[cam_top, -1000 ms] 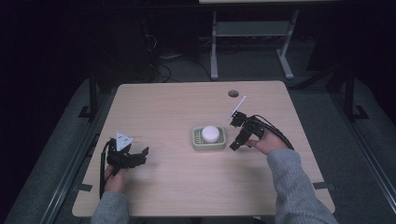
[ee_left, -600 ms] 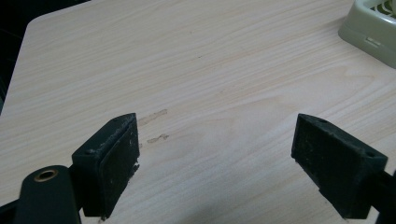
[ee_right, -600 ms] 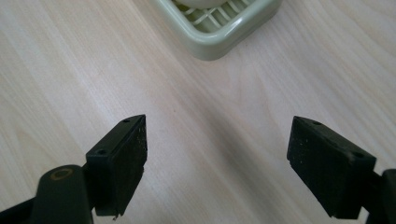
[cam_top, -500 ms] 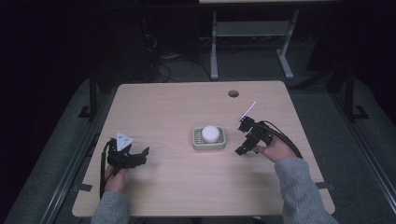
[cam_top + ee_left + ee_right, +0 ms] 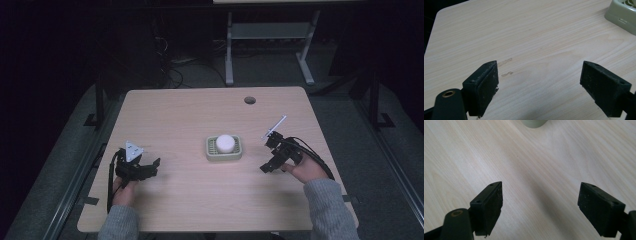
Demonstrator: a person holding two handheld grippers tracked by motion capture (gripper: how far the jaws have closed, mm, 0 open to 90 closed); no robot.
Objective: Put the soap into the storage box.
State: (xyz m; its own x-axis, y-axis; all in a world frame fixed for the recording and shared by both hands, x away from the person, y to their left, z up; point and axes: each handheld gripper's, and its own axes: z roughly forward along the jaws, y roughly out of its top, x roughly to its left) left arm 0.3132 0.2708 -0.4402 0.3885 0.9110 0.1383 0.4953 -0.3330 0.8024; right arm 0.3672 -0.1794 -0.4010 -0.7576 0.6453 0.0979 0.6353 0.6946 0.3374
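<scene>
A pale green soap dish (image 5: 224,155) sits near the middle of the wooden table (image 5: 200,115), with a round white soap (image 5: 225,143) resting in it. My left gripper (image 5: 150,167) lies low at the table's front left, open, nothing between its jaws (image 5: 539,86); a corner of the dish (image 5: 622,15) shows at the upper right of the left gripper view. My right gripper (image 5: 266,167) hovers just right of the dish, open and empty (image 5: 540,208). The dish's edge (image 5: 534,123) peeks in at the top of the right gripper view.
A round cable hole (image 5: 249,100) is set in the table near its far edge. Dark floor and a metal desk frame (image 5: 270,35) lie beyond the table. Black cables trail from both grippers along the table's sides.
My right gripper has pulled back from beside the dish toward the front right of the table. The left gripper has stayed put.
</scene>
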